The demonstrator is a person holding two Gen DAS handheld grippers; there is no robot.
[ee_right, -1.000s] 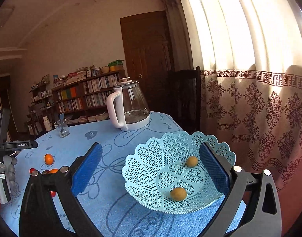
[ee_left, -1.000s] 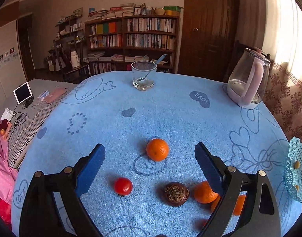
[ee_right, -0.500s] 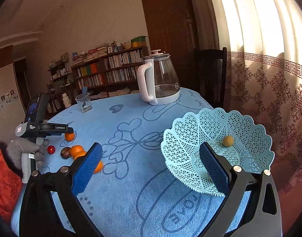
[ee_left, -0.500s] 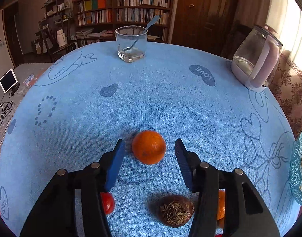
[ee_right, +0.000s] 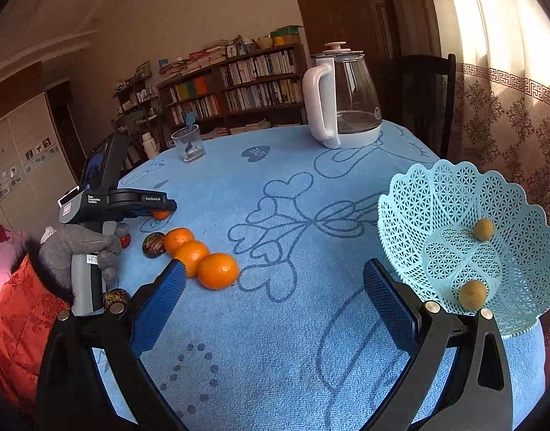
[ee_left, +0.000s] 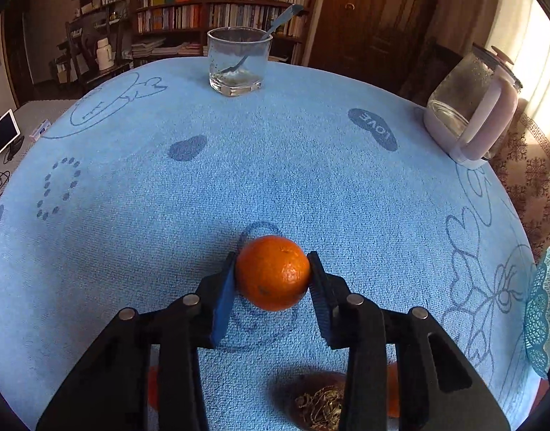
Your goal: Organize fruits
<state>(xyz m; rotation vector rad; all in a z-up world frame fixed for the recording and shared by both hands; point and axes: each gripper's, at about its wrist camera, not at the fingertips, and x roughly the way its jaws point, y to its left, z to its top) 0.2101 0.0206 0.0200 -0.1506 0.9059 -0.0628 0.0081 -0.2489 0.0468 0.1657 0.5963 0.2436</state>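
My left gripper (ee_left: pixel 273 274) is shut on an orange (ee_left: pixel 272 272), both blue pads touching its sides, low over the blue tablecloth; the orange also shows in the right wrist view (ee_right: pixel 160 214). A dark brown mangosteen (ee_left: pixel 318 400) lies just behind it. In the right wrist view three oranges (ee_right: pixel 194 253) lie in a row beside a mangosteen (ee_right: pixel 153 246) and a small red fruit (ee_right: pixel 125 240). A light blue lattice basket (ee_right: pixel 469 251) at the right holds two small brown fruits (ee_right: pixel 472 293). My right gripper (ee_right: pixel 275 301) is open and empty above the cloth, left of the basket.
A glass with a spoon (ee_left: pixel 237 61) stands at the table's far side. A glass kettle with a white handle (ee_right: pixel 341 107) stands at the far right. Another dark fruit (ee_right: pixel 115 296) lies near the left front edge. A chair (ee_right: pixel 424 97) and curtain are behind the basket.
My left gripper moved forward and closed on the orange. My right gripper swung left, so the basket shifted right in its view and the row of oranges came closer.
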